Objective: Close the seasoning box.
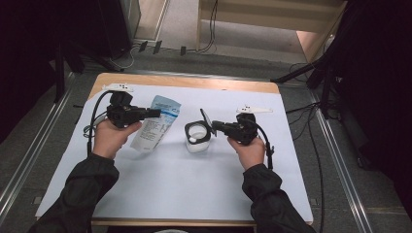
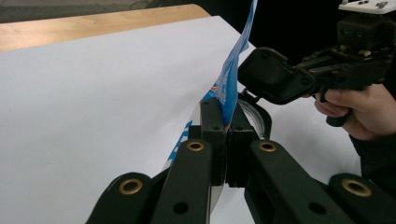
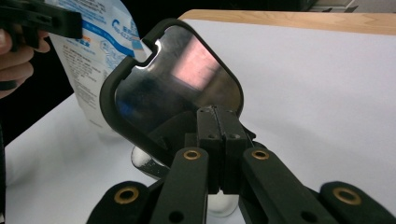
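Lid's flipped open by the right hand-held gripper [image 1: 215, 127], left hand-held gripper [image 1: 156, 113] pinching the refill pouch [image 1: 154, 124] beside the jar [image 1: 197, 138]; pouring's still left, I'd say.

This looks like a recording lab or test studio rather than a home: a plain wooden bench [image 1: 184, 81] covered by a white sheet [image 1: 194, 179] stands on grey carpet between metal floor rails [image 1: 29, 160], with black curtains [image 1: 29, 39] closing off both sides. Black stand legs [image 1: 311, 73] rest on the floor at the right, and loose cables [image 1: 316, 160] and plugs [image 1: 150, 47] trail across the carpet toward a pale wooden frame [image 1: 272, 19] at the back. The person [image 1: 87, 189] at the bench wears dark sleeves and holds a cabled tool [image 1: 156, 112] in each hand, which suits a data-capture setup.
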